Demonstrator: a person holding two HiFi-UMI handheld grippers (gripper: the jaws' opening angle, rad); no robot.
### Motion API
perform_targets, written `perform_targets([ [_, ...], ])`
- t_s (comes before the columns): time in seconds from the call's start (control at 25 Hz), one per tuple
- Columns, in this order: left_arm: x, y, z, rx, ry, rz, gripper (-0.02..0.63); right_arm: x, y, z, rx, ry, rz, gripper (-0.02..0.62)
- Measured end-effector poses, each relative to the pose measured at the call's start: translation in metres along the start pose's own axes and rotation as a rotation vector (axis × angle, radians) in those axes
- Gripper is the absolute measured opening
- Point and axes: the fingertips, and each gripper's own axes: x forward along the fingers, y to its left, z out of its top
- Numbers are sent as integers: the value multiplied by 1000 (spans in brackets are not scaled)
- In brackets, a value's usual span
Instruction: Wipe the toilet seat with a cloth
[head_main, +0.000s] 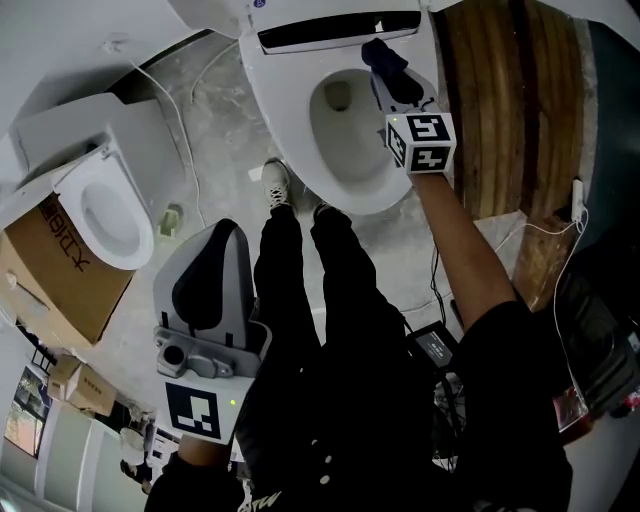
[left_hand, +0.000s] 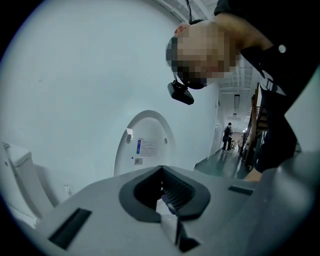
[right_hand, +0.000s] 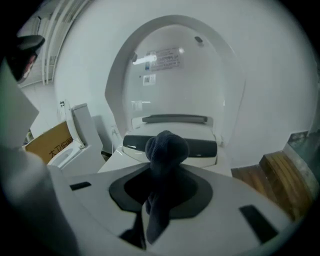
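Dark grey cloth (right_hand: 165, 149) is clamped in the right claw (right_hand: 162, 192). A bunched wad sticks out past the claw tips and a tail hangs down between the jaws. In the head view the right claw (head_main: 392, 82) is over the toilet, with the cloth (head_main: 385, 58) at its front end. Below the cloth is the white toilet seat (head_main: 288, 115), at its back right part. Whether the cloth touches the seat cannot be told. Just beyond the cloth is a black strip (right_hand: 202, 147) across the back of the seat. Behind that strip the lid (right_hand: 175, 80) stands raised, with a label on it. A wooden panel (head_main: 508, 110) is to the right of the claw.

The left claw (left_hand: 163, 196) has its jaws pressed together with nothing gripped. In the head view the left claw (head_main: 205, 282) is held low by the person's leg (head_main: 285, 300), well apart from the toilet seat. A second toilet (head_main: 105, 212) is left of this claw on the floor (head_main: 215, 130), and a cardboard box (head_main: 62, 275) is beside that toilet.
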Motion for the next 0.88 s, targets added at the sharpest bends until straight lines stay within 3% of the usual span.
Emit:
perform_targets([
  [0.16,-3,7,-17,-31,21,23,9,32,6,-27,27,56,-30,86],
  [0.6,-6,24,-43,-60,67,49,9,82,22,-49,-78,108,-39,86],
  [0.88,-9,33,-48,-62,75,50,9,85,25,-49,-17,95,-68,85],
])
